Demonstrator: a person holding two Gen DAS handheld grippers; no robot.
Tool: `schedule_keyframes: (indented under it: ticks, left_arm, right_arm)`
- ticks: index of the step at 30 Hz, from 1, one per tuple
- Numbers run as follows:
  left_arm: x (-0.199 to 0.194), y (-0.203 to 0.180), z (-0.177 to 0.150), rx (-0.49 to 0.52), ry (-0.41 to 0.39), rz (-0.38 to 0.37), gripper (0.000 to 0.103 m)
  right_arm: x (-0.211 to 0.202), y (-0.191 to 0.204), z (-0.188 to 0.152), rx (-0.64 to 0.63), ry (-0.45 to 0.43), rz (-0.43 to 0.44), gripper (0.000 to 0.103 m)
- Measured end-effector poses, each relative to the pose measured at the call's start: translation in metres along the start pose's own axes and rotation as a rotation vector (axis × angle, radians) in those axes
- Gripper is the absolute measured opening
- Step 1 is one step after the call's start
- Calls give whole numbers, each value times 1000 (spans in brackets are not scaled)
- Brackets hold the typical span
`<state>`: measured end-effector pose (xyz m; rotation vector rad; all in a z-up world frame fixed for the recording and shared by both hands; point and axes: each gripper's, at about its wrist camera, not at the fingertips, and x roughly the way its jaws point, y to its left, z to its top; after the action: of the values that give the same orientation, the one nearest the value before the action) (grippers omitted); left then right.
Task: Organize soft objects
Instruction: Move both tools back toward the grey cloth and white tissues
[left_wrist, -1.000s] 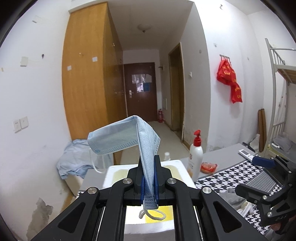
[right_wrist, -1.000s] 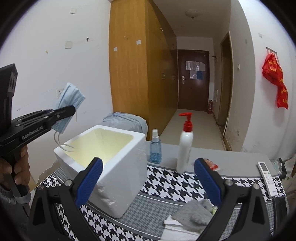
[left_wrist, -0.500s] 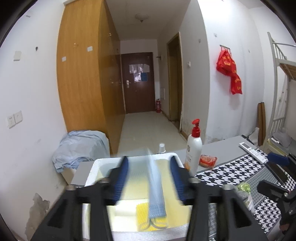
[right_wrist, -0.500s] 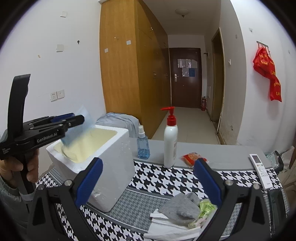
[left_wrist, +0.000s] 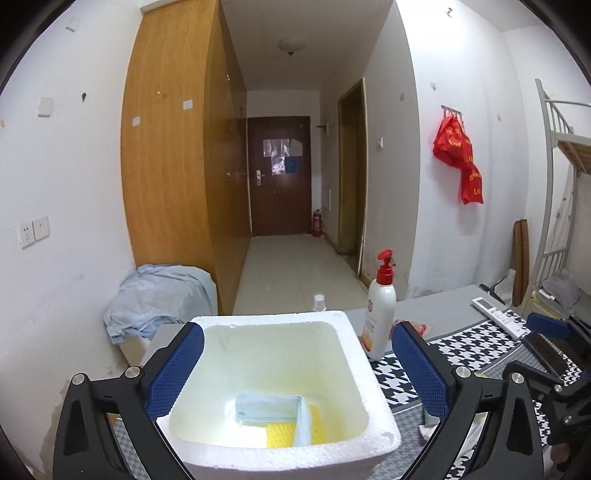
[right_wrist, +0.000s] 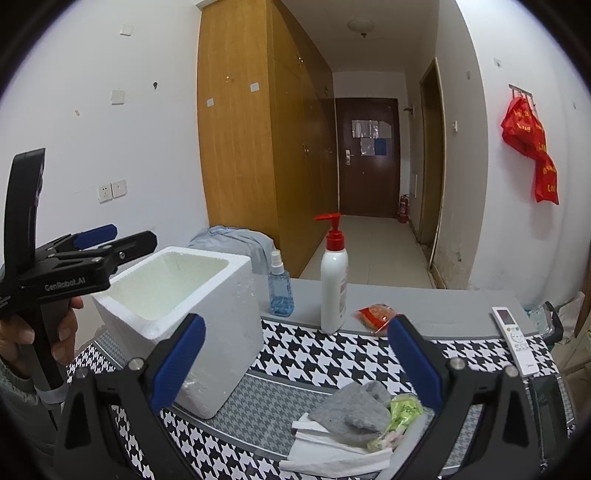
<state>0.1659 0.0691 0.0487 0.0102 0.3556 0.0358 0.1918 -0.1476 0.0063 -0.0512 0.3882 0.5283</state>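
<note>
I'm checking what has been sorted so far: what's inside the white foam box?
In the foam box, a blue face mask lies on the bottom, partly over a yellow sponge. The box's near wall hides the front of the floor, and whatever is under the mask can't be seen.

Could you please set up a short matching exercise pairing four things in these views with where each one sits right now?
Things:
1. face mask
2. grey sock
3. remote control
4. blue spray bottle

Places:
A. on the white tissues between the right gripper's open fingers
B. beside the red-capped pump bottle on the grey table top
C. at the bottom of the white foam box, over a yellow sponge
D. at the right end of the houndstooth cloth

Pairs: 1-C, 2-A, 3-D, 4-B
</note>
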Motion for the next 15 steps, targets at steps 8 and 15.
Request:
schedule_keyframes:
  ticks: [8,15]
  left_arm:
    - [-20,-8,1,22,-29,-9,102]
    - [-35,-16,-1,22,-42,-21,102]
  right_arm:
    - [-10,0,-2,-2,-10,-8,101]
    - [-25,-3,-4,0,-28,-22,101]
